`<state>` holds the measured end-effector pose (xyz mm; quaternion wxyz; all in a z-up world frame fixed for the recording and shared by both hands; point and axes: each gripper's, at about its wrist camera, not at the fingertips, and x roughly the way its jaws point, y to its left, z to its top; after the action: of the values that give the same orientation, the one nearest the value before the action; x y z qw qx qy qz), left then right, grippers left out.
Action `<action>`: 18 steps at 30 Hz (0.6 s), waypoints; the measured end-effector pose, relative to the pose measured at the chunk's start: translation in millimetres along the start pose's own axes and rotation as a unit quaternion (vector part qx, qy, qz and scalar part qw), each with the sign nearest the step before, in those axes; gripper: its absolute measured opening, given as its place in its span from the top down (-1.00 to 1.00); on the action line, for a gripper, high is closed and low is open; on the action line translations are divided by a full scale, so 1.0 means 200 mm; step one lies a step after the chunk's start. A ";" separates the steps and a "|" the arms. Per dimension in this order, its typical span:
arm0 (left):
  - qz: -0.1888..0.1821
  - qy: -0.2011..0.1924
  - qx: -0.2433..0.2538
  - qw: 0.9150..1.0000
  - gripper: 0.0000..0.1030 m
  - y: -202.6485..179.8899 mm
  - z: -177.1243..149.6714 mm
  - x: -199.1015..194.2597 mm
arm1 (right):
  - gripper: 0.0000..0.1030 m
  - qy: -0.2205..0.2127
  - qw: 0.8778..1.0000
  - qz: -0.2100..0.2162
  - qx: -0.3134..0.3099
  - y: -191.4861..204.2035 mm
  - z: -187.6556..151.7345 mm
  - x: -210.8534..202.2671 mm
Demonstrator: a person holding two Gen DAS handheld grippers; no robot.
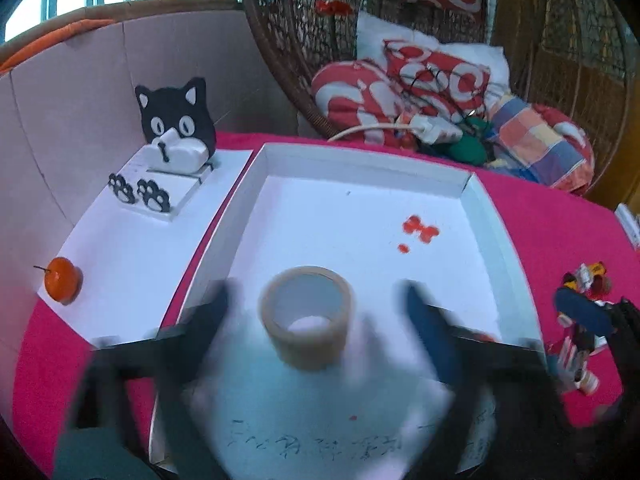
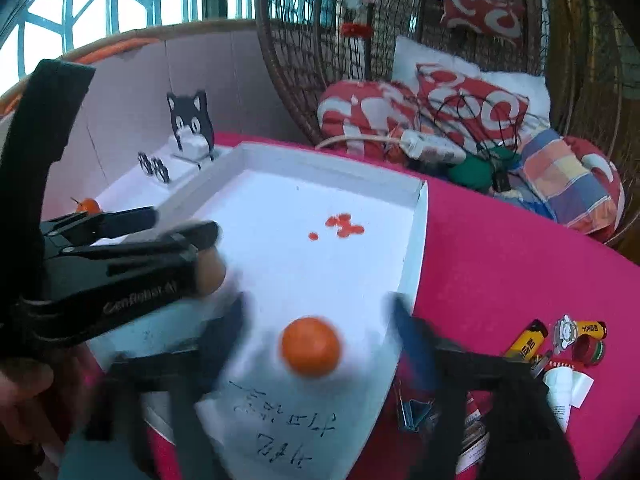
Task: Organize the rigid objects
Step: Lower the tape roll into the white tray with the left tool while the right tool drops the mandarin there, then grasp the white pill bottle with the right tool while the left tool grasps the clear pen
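Note:
A beige tape roll [image 1: 306, 316] stands on its side wall's edge, hole up, inside the white tray [image 1: 360, 156]. My left gripper [image 1: 316, 288] is open around it, and neither blurred finger touches it. In the right wrist view, a blurred orange ball [image 2: 311, 346] lies in the near part of the tray [image 2: 420, 216]. My right gripper [image 2: 316, 304] is open with a finger well off to each side of the ball. The left gripper [image 2: 184, 222] shows at the left of that view with the tape roll [image 2: 210, 270] by its tips.
Red spots [image 1: 420, 230] mark the tray floor. A black cat figure [image 1: 176, 120] and an orange candle [image 1: 62, 280] sit on a white sheet to the left. Lighters, tubes and clips [image 2: 560, 344] lie on the pink cloth to the right. A wicker chair with cushions [image 1: 420, 76] stands behind.

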<state>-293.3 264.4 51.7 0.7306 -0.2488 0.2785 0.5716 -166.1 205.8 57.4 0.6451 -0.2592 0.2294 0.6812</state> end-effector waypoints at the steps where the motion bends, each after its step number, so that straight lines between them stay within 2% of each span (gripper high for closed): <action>1: 0.005 -0.004 0.003 1.000 -1.00 0.00 0.00 -0.01 | -1.00 -0.005 1.000 -0.001 -0.001 0.00 0.00 -0.01; 4: 0.018 -0.018 0.009 1.000 -1.00 -0.02 0.02 -0.04 | -1.00 -0.019 1.000 -0.010 -0.010 0.01 0.00 -0.05; 10: 0.004 -0.030 -0.001 1.000 -1.00 -0.02 0.03 -0.11 | -1.00 -0.050 0.998 -0.025 -0.007 -0.05 -0.01 -0.17; 15: -0.032 -0.049 -0.007 0.998 -1.00 -0.05 0.03 -0.20 | -1.00 -0.083 0.994 -0.060 0.039 -0.30 -0.02 -0.35; 18: -0.064 -0.058 0.007 0.996 -1.00 -0.12 0.02 -0.26 | -1.00 -0.106 0.985 -0.097 0.096 -0.53 -0.06 -0.51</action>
<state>-278.7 225.0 90.9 0.7826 -0.2273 0.2229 0.5350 -55.8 128.4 116.9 0.7509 -0.1433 0.1976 0.6137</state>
